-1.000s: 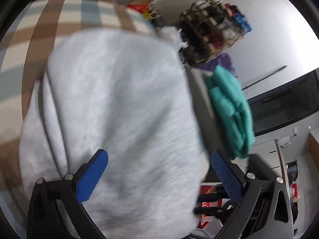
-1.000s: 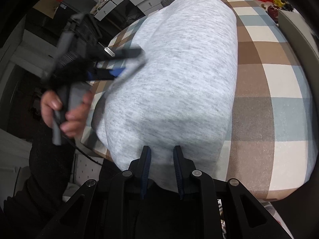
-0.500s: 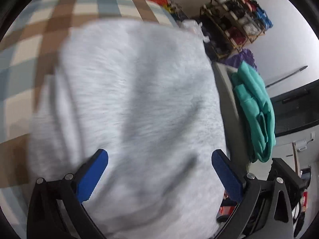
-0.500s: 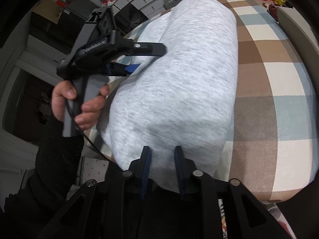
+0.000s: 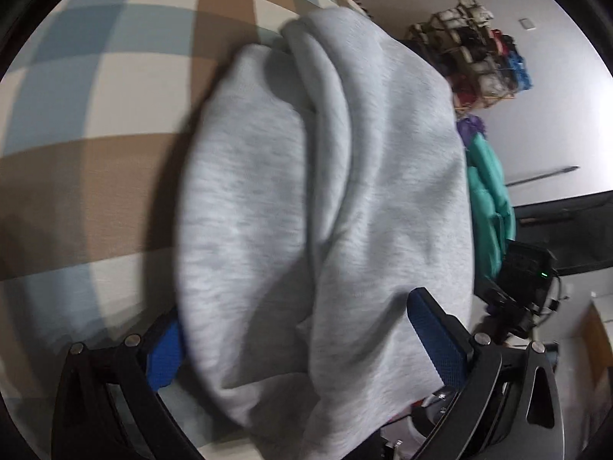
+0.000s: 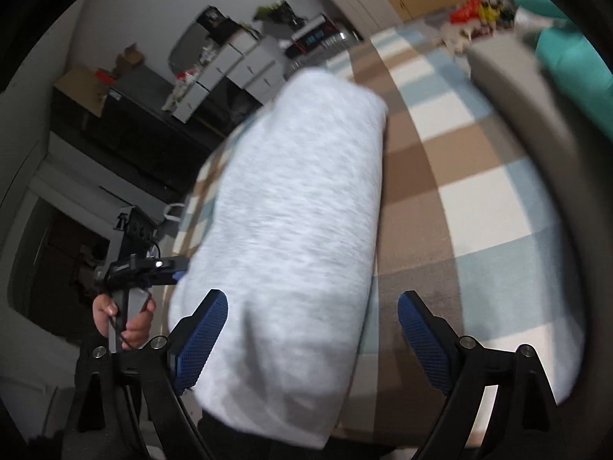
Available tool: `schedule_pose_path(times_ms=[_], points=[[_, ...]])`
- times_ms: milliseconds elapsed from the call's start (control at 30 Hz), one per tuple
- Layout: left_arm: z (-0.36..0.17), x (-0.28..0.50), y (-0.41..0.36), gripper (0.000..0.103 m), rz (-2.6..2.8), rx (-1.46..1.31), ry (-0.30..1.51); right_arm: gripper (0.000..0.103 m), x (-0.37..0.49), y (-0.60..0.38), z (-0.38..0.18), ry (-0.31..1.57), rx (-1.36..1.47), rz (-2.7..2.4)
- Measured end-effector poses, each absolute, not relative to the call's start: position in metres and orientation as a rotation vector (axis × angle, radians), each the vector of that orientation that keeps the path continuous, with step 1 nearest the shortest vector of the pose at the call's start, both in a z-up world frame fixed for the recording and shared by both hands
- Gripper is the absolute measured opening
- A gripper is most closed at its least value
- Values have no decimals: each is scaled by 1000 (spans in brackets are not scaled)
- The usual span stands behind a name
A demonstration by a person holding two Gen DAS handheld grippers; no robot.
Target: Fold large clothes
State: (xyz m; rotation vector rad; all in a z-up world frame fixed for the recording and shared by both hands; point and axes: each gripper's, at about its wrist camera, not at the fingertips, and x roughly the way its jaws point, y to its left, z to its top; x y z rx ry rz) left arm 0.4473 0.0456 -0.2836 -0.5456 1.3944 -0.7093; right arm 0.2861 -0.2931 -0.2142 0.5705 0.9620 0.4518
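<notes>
1. Right gripper point(image 6: 312, 341) jaws, nearly shut on the near hem of the grey garment point(image 6: 291, 230) a second ago, just opened wide; hem lay loose between the pads.
2. Left gripper point(image 5: 306, 349) dropped toward the checked cloth point(image 5: 76, 115); garment hung over its left pad point(image 5: 164, 356).
3. Garment folded narrower, fold ridge running 12 to 6.

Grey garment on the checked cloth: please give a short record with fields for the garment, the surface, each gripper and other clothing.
garment: grey garment, folded into a long bundle
surface: checked cloth under it
left gripper: open, garment between the fingers
right gripper: open, jaws have just been opening, garment edge between them
other clothing: green garment beyond the bundle
</notes>
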Motion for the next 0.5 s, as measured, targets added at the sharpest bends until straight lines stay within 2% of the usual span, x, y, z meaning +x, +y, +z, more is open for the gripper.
schedule_pose_path(times_ms=[167,300,500], points=[[-273,441,11,101,-824,-450,1371,92,299,-279,-227,998,629,527],[-274,444,-14,101,-860,-410,1380,95,303,-266,-224,1017,552,520],[-275,464,4,101,-812,-418,1412,99,316,-269,-221,1060,526,540]])
